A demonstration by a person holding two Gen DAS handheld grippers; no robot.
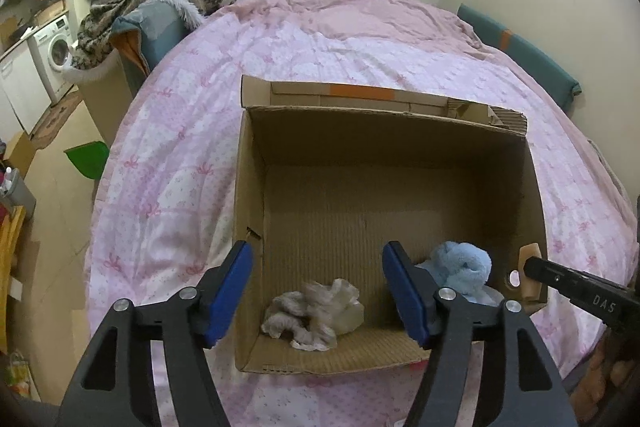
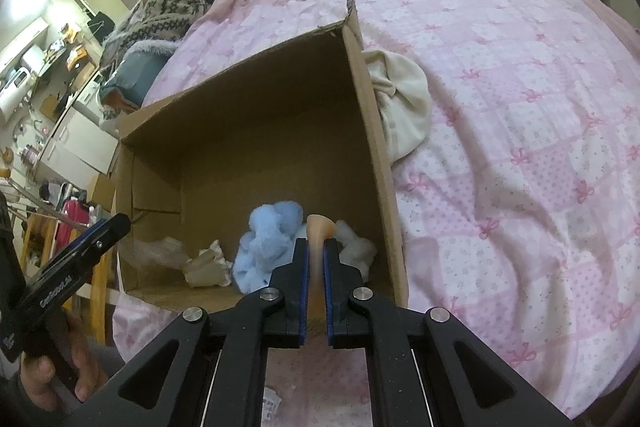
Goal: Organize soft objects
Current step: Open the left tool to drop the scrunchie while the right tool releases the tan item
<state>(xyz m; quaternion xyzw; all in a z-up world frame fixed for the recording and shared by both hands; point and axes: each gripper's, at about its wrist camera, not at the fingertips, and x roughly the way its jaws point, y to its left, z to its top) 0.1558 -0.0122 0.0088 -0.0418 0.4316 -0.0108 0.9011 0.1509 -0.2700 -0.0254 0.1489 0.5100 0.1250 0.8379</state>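
Hand-held gripper (image 2: 316, 259) pinching peach strip (image 2: 318, 227), fluffy blue plush (image 2: 264, 247), cardboard box (image 2: 256, 99)

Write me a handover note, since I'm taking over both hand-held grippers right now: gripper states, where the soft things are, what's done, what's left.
Left hand-held gripper: open, empty, over the cardboard box on the pink bedspread.
Right hand-held gripper: shut on a thin peach-coloured piece at the box's right wall.
Done: grey-white cloth, light blue plush and a white fluffy item lie in the box.
Left: cream cloth bundle lies outside, against the box's right wall; box it.
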